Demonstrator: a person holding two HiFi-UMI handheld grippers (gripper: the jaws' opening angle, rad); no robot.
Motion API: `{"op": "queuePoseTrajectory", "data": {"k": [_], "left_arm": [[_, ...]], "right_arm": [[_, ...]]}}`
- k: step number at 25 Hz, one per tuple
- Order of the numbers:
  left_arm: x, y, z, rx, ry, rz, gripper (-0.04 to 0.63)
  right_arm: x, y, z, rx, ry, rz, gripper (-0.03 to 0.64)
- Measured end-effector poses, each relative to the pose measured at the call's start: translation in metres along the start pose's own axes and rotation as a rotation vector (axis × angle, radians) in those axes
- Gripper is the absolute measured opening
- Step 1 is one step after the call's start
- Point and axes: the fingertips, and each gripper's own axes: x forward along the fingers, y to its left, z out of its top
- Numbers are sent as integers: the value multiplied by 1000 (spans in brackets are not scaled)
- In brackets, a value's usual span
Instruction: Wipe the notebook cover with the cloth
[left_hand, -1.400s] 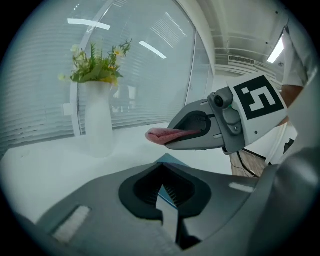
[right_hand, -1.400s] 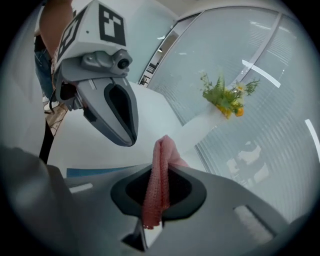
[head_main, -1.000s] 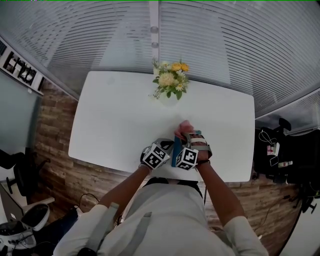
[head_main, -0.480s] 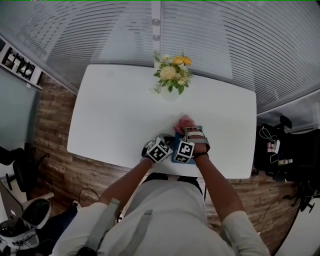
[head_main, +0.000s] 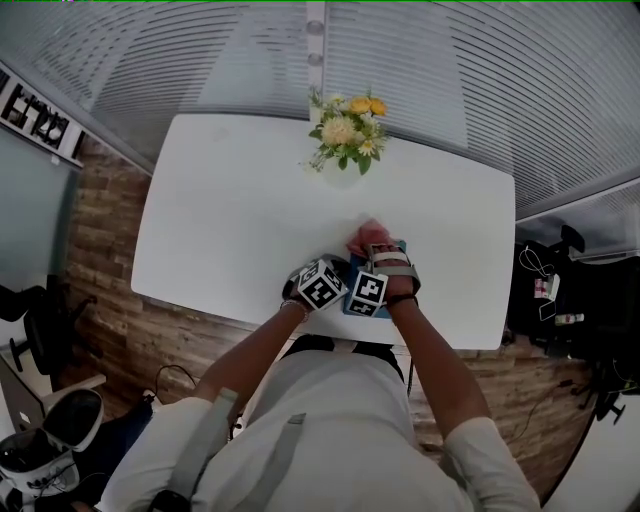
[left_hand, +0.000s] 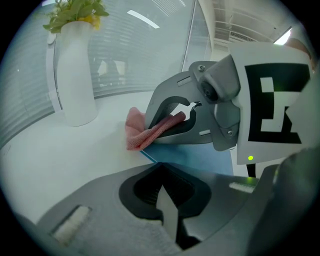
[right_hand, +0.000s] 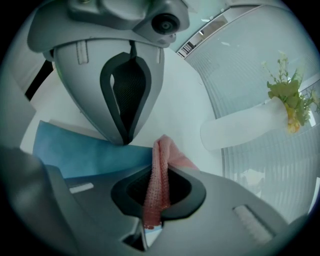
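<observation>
A blue notebook (head_main: 349, 302) (left_hand: 200, 157) (right_hand: 85, 150) lies flat near the front edge of the white table (head_main: 230, 220). My right gripper (head_main: 372, 252) (right_hand: 160, 172) (left_hand: 148, 133) is shut on a pink cloth (head_main: 366, 238) (right_hand: 165, 150) (left_hand: 135, 132). The cloth hangs down to the notebook's far edge and bunches on the table just past it. My left gripper (head_main: 333, 274) (left_hand: 159, 167) (right_hand: 125, 141) is shut with nothing seen between its jaws. Its tips rest at the notebook's left edge, close beside the right gripper.
A white vase of yellow flowers (head_main: 343, 170) (left_hand: 75, 75) (right_hand: 240, 130) stands at the table's far edge, beyond the cloth. A window with blinds runs behind the table. A dark bag (head_main: 560, 300) sits on the floor to the right.
The head view has tipped a little, so the table sits higher in the picture. The left gripper has edged closer to the right one. The cloth stays in the right gripper at the notebook.
</observation>
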Motion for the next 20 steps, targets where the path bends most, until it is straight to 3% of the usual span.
{"op": "queuePoseTrajectory", "data": {"k": [11, 20], "left_arm": [[-1, -2, 1, 38, 8, 8, -5], [0, -1, -1, 24, 9, 2, -5]], "right_arm": [[-7, 8, 2, -12, 1, 3, 14], [-12, 16, 2, -23, 1, 3, 12]]}}
